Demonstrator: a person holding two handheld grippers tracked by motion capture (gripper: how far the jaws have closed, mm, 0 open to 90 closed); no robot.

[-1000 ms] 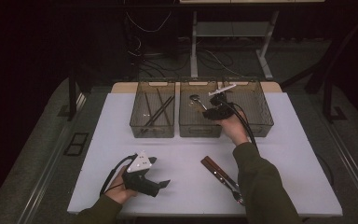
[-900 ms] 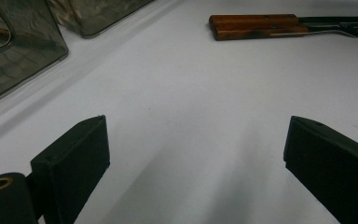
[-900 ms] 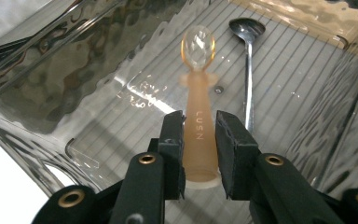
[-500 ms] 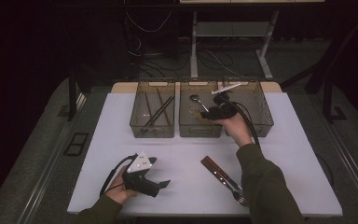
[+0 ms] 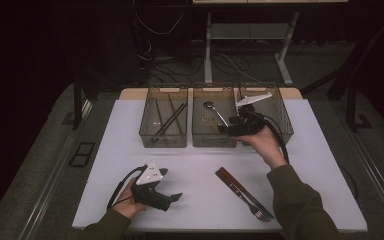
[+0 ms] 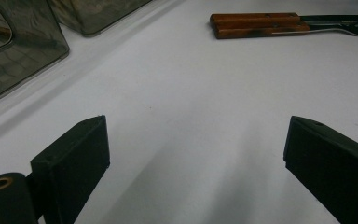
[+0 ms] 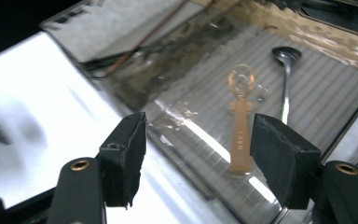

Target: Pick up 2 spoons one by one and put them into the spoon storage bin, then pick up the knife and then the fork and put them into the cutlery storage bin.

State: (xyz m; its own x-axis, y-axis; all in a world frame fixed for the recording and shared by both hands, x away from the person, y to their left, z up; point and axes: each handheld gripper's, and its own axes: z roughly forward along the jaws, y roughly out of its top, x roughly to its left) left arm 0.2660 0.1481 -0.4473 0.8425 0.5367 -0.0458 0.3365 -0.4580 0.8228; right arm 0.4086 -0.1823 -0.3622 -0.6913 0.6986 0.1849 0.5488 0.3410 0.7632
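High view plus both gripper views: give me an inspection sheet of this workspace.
Surface: white table, bare in the middle.
Job's things: three clear bins; middle bin holds a metal spoon and an amber plastic spoon; left bin holds dark sticks; wooden-handled fork lies on the table.
Clutter: nothing seen.
Grippers: right gripper over the middle bin, jaws have just been opening, nothing between them; left gripper open, low over the table.
Cables: one trails from each gripper.
Surroundings: dark floor, desk legs, wires.
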